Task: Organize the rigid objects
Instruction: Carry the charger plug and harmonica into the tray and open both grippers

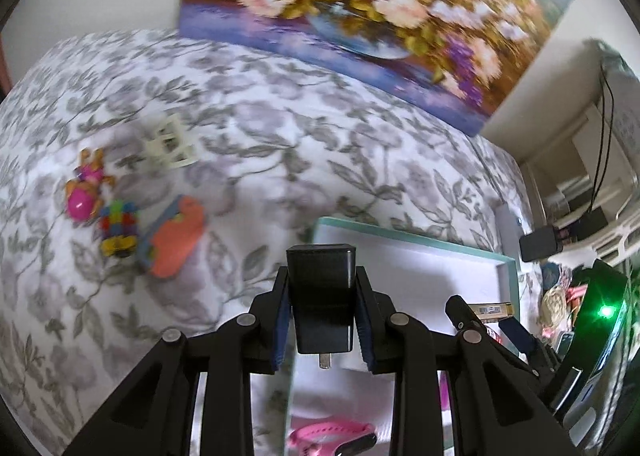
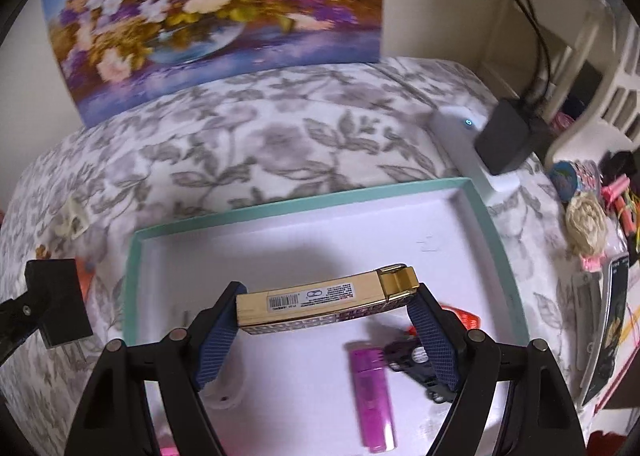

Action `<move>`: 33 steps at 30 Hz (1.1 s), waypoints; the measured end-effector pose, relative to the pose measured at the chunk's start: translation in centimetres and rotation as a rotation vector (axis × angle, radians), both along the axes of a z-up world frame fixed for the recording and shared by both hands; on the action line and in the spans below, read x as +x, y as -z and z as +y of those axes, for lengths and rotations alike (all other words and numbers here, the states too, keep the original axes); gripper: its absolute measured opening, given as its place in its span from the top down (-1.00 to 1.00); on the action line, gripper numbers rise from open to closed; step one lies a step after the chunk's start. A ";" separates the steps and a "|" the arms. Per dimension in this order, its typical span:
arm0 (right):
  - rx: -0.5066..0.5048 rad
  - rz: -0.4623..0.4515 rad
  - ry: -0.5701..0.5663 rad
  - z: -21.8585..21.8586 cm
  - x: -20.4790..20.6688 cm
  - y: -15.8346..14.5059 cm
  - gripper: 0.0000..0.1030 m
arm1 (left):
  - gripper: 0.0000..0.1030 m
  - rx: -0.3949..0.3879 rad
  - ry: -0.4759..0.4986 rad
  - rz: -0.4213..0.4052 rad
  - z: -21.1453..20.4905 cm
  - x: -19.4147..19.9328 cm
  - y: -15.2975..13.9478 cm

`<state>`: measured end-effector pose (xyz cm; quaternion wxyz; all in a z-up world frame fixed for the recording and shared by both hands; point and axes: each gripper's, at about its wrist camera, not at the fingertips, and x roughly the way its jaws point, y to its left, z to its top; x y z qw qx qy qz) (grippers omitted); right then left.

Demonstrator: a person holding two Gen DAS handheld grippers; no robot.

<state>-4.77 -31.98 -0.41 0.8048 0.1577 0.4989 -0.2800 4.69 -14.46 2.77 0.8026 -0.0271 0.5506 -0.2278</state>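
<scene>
Looking along the left gripper (image 1: 324, 320), a black charger block (image 1: 322, 296) is seen clamped between the blue pads, its metal prong pointing back toward the camera. The block is held above the near-left corner of the teal-rimmed box (image 1: 506, 268), which is taken here as the landmark. To the left of the box, well apart on the flowered bedcover (image 1: 280, 143), a cluster of small toys (image 1: 120, 215) is left lying, among them a pink figure and an orange piece. Inside the box, at its near end, a pink band (image 1: 332, 436) can be made out. The picture is blurred, so finer detail is not given.

From the right wrist, the right gripper (image 2: 328, 320) is seen closed on a gold box with a barcode (image 2: 320, 302), gripped end to end and carried over the white floor of the box. Below it, on that floor, a purple lighter (image 2: 372, 388), a dark toy car (image 2: 416, 364) and a red-orange piece (image 2: 460, 316) are already lying. The charger block shows at the left edge, outside the box's left rim.

The step in hand is judged to be delivery of both items into the box. It would be done well if each item were lowered onto a bare patch of white floor toward the far half, clear of the lighter and the car, and if the jaws were opened only once the item is resting flat, so nothing is dropped or knocked.
</scene>
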 end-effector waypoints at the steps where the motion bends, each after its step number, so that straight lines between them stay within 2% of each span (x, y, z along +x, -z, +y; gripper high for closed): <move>1: -0.009 0.008 0.008 -0.3 -0.1 0.1 -0.63 | 0.41 0.001 0.010 -0.005 -0.5 -0.1 0.1; 4: -0.027 0.029 0.030 -1.2 -0.5 0.6 -0.63 | 0.41 0.001 0.038 -0.029 -2.0 -0.6 0.5; 13: 0.023 0.018 0.092 -3.3 -1.2 1.2 -0.63 | 0.41 0.027 0.086 -0.082 -4.1 -1.1 1.9; 33: 0.050 0.013 0.086 -3.3 -1.1 1.3 -0.63 | 0.41 0.084 0.139 -0.078 -5.3 -1.6 3.1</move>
